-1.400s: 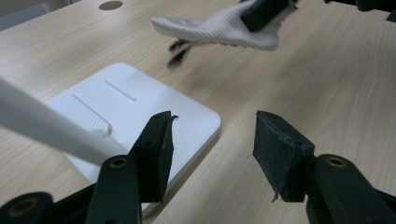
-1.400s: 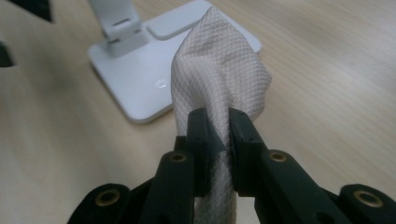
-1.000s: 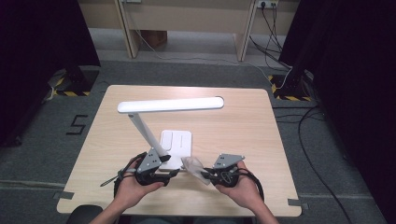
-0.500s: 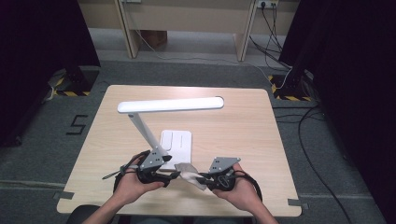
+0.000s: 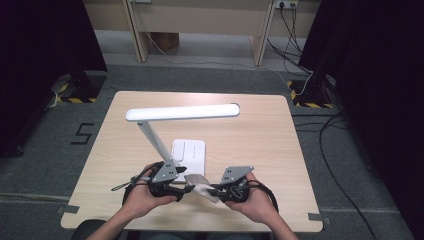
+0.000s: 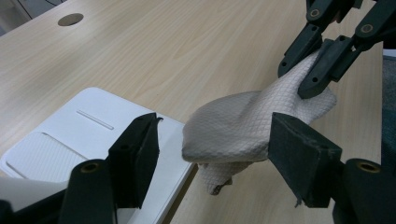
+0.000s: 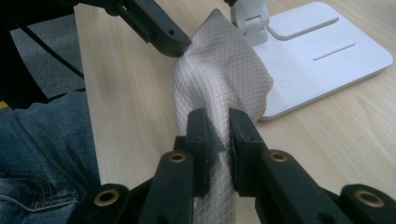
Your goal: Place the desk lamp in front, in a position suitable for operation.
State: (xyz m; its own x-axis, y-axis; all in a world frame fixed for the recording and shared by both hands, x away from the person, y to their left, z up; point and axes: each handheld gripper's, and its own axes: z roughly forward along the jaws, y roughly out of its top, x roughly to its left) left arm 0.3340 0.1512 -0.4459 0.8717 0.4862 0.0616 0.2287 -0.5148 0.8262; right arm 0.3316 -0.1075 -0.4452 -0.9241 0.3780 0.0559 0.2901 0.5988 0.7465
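A crumpled white cloth (image 5: 200, 185) hangs above the table near its front edge, stretched between both grippers. My right gripper (image 7: 218, 119) is shut on its lower part, and the cloth (image 7: 219, 70) fans out beyond the pads. My left gripper (image 6: 217, 128) is open, its jaws having just been opening. The cloth (image 6: 233, 121) bulges between them against the right-hand jaw and clear of the left-hand one. The right gripper (image 6: 299, 79) pinches the far end. In the high view the left gripper (image 5: 175, 187) and right gripper (image 5: 220, 190) face each other.
A white desk lamp stands mid-table, its long head (image 5: 182, 112) over the flat base (image 5: 189, 152), which lies just behind the cloth. The wooden table (image 5: 260, 135) has bare room right and left. The person's jeans (image 7: 42, 140) are below the front edge.
The left gripper's jaws stand wider around the cloth than a second ago. Both hands have stayed near the front edge, with the cloth hanging slightly lower.
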